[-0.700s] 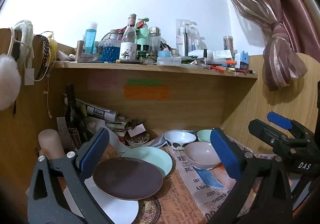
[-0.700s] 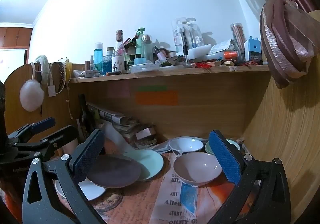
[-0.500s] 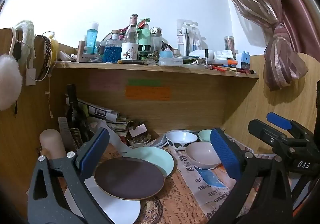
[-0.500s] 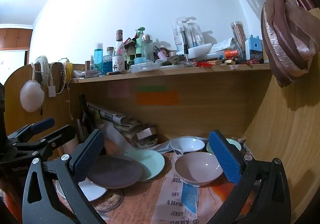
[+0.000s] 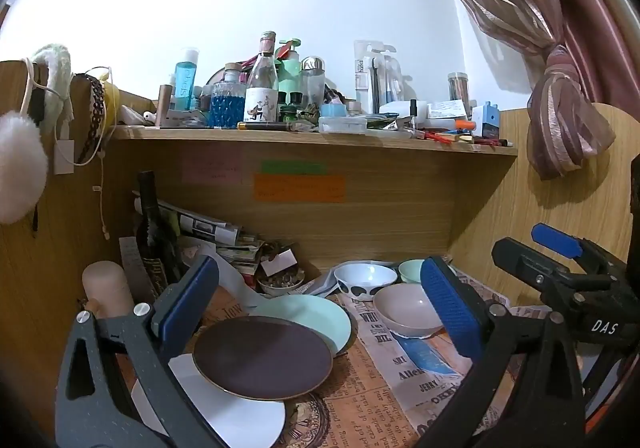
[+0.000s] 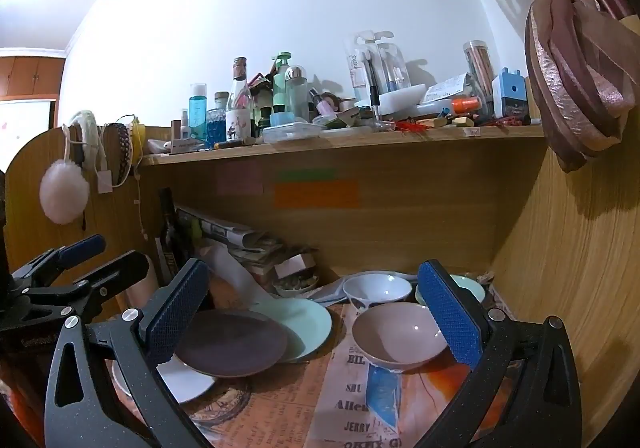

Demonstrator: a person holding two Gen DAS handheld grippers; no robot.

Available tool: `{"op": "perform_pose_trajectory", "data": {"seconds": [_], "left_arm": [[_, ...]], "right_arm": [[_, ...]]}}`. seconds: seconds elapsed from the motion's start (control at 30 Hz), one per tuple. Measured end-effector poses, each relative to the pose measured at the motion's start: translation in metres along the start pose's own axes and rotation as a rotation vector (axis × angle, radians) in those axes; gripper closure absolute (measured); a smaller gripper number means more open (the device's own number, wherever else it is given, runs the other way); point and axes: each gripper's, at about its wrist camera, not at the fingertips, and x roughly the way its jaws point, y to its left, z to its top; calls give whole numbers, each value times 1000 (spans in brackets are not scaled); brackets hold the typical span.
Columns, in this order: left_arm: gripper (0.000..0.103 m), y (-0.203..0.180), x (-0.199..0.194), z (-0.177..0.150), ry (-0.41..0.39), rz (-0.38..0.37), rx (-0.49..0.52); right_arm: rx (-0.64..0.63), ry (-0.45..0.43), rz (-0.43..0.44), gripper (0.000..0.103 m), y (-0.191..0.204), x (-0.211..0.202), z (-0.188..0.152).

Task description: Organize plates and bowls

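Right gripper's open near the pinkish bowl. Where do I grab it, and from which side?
Pinch the near rim of the pinkish bowl, one finger inside and one outside, coming from the front and above. It sits upright and alone on the newspaper; the white bowl crowds its far side.

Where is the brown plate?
In the left wrist view the brown plate sits low and left, overlapping the white plate and the mint plate.
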Motion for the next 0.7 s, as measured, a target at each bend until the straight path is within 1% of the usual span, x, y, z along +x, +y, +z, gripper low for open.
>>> {"op": "perform_pose_trajectory", "data": {"seconds": [0.47, 0.7], "left_arm": [[0, 1, 3, -4, 11, -7, -7], [0, 3, 4, -6, 16, -8, -16]], "right_arm": [[-23, 6, -12, 0, 2, 1, -2], [-17, 8, -5, 0, 2, 1, -3]]}}
